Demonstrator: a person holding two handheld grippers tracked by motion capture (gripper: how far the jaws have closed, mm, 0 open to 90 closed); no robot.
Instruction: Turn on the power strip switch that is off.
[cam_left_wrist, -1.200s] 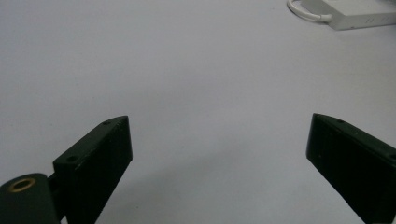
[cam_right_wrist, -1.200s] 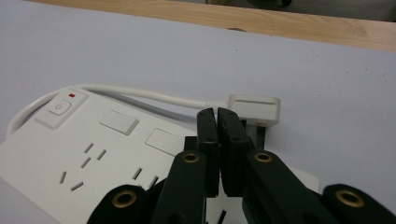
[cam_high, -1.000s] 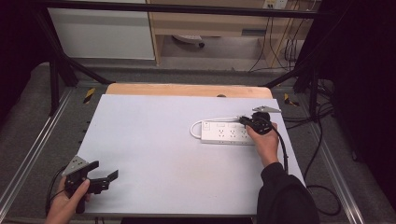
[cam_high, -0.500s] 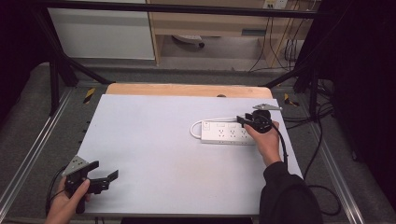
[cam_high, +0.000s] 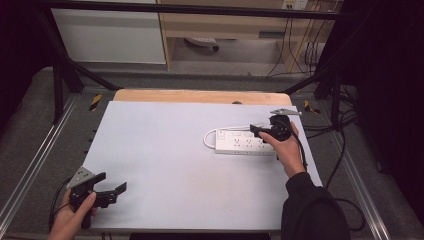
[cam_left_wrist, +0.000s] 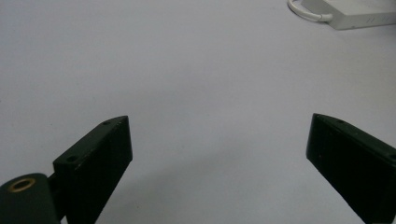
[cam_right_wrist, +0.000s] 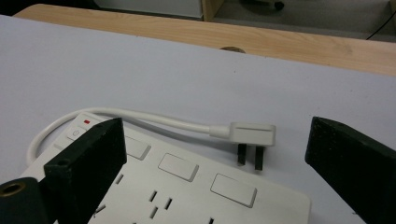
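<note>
Resting at the near left corner of the white table (cam_high: 165, 160), the person's left hand (cam_high: 70, 222) wraps around the handle of the left gripper (cam_high: 114, 192), which points to the right, out across the bare surface. Its two black jaws stand spread wide apart with nothing between them, and the left gripper view shows them low over plain white tabletop. A grey three-cornered plate (cam_high: 81, 176) sits on top of this gripper.

Moving right, a white power strip (cam_high: 240, 144) lies flat on the right half of the table, well apart from the left gripper. Its short white cable (cam_right_wrist: 140, 116) loops out of the switch end and runs behind the strip to a white plug (cam_right_wrist: 250, 135) lying on the table just beside it.

At the far right, the person's right forearm, in a dark sleeve (cam_high: 312, 210), reaches forward from the near edge. The right hand (cam_high: 287, 150) holds the right gripper (cam_high: 256, 131) just above the strip's right end, pointing left. Its jaws are spread open, holding nothing, with the strip's switches and the plug between them in the right gripper view.
</note>
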